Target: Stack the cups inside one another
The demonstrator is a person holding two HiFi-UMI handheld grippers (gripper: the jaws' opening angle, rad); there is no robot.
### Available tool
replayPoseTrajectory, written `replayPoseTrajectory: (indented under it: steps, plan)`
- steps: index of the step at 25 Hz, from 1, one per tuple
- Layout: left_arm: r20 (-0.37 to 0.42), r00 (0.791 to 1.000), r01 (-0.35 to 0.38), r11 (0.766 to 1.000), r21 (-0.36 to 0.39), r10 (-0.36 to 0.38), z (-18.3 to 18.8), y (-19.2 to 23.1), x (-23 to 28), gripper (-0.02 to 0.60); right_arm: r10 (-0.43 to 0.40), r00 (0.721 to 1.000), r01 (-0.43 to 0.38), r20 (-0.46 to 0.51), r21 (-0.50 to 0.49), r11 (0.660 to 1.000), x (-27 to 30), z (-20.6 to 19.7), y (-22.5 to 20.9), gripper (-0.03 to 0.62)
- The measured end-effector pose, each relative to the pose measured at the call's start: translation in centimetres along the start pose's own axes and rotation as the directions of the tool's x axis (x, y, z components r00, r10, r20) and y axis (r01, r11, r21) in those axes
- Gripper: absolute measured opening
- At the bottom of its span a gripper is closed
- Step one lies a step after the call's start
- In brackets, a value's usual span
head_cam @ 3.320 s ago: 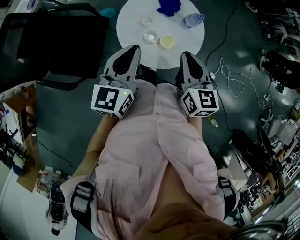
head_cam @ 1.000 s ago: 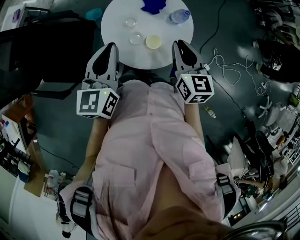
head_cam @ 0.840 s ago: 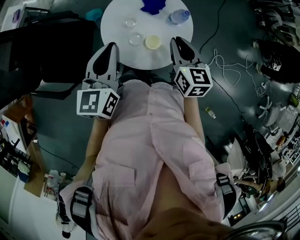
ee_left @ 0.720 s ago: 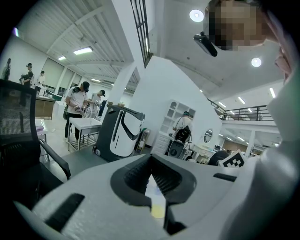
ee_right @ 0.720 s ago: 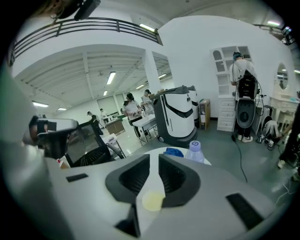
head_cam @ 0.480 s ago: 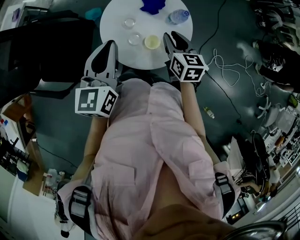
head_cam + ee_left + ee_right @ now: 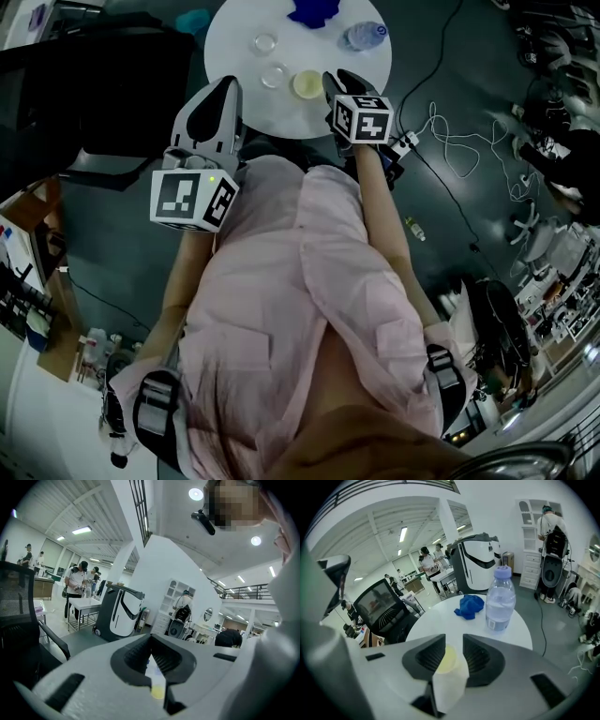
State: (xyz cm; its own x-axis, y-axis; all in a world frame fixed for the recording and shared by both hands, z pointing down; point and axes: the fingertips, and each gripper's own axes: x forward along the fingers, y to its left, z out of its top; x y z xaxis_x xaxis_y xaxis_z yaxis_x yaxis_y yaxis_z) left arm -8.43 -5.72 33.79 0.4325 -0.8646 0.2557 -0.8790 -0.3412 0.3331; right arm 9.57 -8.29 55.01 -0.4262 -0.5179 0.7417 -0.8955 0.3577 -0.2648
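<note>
A round white table holds two clear cups and a cup with a pale yellow inside. My right gripper reaches down over the table's near edge beside the yellow cup. In the right gripper view that cup sits between the jaws of the right gripper, which are opening; the pads stand apart from it. My left gripper hovers at the table's near left edge. In its own view the left gripper has its tips together and holds nothing.
A water bottle and a blue cloth sit at the table's far side. A black office chair stands left of the table. White cables lie on the floor to the right. People stand in the background.
My right gripper has moved forward and down to the yellow cup and turned downward, and its jaws have parted. The left gripper has stayed where it was.
</note>
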Motion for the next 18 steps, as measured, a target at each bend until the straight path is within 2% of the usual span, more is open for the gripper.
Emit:
replayPoseTrajectory:
  steps: [11, 18]
  plan:
    - [-0.01, 1.0, -0.006, 1.0, -0.015, 0.006, 0.0, 0.5, 0.6, 0.015, 0.012, 0.992, -0.009, -0.126, 0.026, 1.0, 3.9, -3.5, -0.6, 0.101]
    - [-0.022, 1.0, -0.01, 1.0, -0.023, 0.009, -0.3, 0.6, 0.7, 0.015, 0.017, 0.981, -0.001, -0.193, 0.083, 0.997, 5.4, -5.3, -0.7, 0.101]
